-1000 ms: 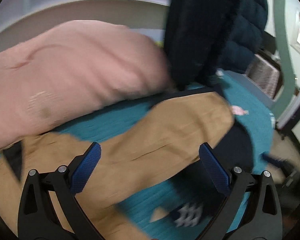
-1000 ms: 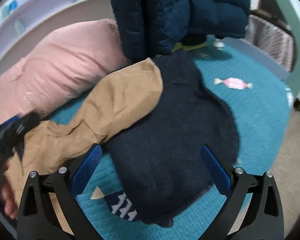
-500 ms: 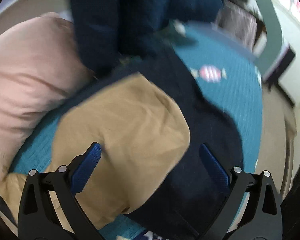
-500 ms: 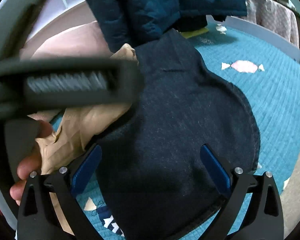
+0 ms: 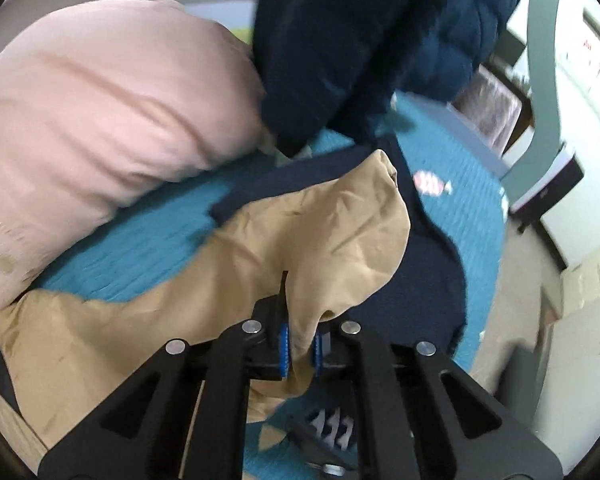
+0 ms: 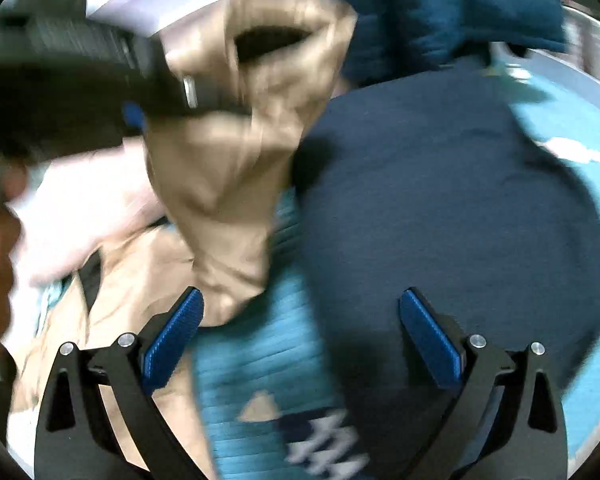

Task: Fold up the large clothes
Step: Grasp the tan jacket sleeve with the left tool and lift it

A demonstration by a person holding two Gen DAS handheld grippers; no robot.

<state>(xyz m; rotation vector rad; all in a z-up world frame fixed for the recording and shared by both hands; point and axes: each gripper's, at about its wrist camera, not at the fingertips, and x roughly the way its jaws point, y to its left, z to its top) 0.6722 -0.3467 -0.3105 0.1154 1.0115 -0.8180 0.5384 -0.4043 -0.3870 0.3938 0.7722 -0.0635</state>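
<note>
A tan garment [image 5: 260, 264] lies across the teal quilted bed cover [image 5: 140, 244]. My left gripper [image 5: 300, 350] is shut on one end of it and holds that end up off the bed. In the right wrist view the lifted tan sleeve [image 6: 236, 152] hangs from the left gripper [image 6: 132, 80], blurred, at upper left. My right gripper [image 6: 300, 332] is open and empty above the cover, between the tan garment and a dark navy garment [image 6: 440, 208] spread flat on the bed.
A pink pillow [image 5: 100, 100] lies at the left. A dark blue quilted jacket [image 5: 380, 32] hangs at the back. The bed's edge [image 5: 496, 280] and the floor are at the right, with white furniture [image 5: 580, 340] beyond.
My left gripper has shut on the end of the tan garment and lifted it. The tan sleeve has come off the navy garment. My right gripper stays open.
</note>
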